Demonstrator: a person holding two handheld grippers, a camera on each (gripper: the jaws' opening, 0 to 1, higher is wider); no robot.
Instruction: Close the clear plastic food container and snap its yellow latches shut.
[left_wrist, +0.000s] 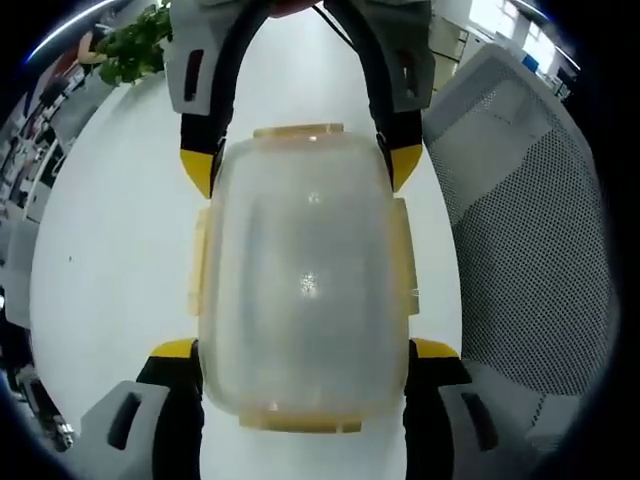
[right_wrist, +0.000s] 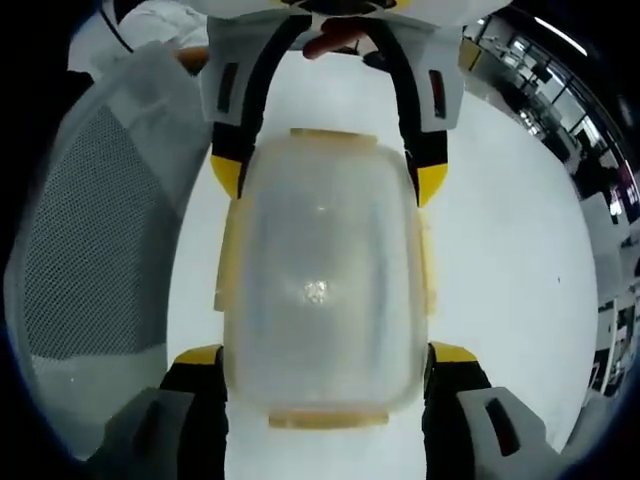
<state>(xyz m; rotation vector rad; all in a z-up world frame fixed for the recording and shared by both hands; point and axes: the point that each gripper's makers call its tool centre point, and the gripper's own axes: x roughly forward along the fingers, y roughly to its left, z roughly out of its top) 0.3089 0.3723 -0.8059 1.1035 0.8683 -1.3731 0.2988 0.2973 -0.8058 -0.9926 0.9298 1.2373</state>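
Here, biggest thing first: a white table (left_wrist: 110, 250) spreads under everything in both views. Next, a grey mesh chair (left_wrist: 530, 250) sits at the table's edge, on the right of the left gripper view and on the left of the right gripper view.

The clear plastic container (left_wrist: 305, 280) lies on the table, centre of both views, lid on top, seen from above. It sits between the two tools, one at each short end. Pale yellow latches (left_wrist: 298, 131) show on all four sides; can't tell whether they're snapped down or just lying flat.

The left gripper (left_wrist: 305, 350) rises from the bottom of its own view, jaws spread wide, yellow tips either side of the container's near end, right against its corners. Whether they squeeze it or only flank it, can't tell. In the right gripper view it comes in from the top, same wide stance at the far end.

The right gripper (right_wrist: 325, 355) stands likewise in its view: jaws wide apart, tips beside the container's near corners; contact unclear. In the left gripper view it enters from the top, tips at the far corners.

A person's fingers show at the top of the right gripper view, behind the left tool. A green plant (left_wrist: 135, 45) sits top left, in the bg of the left gripper view.
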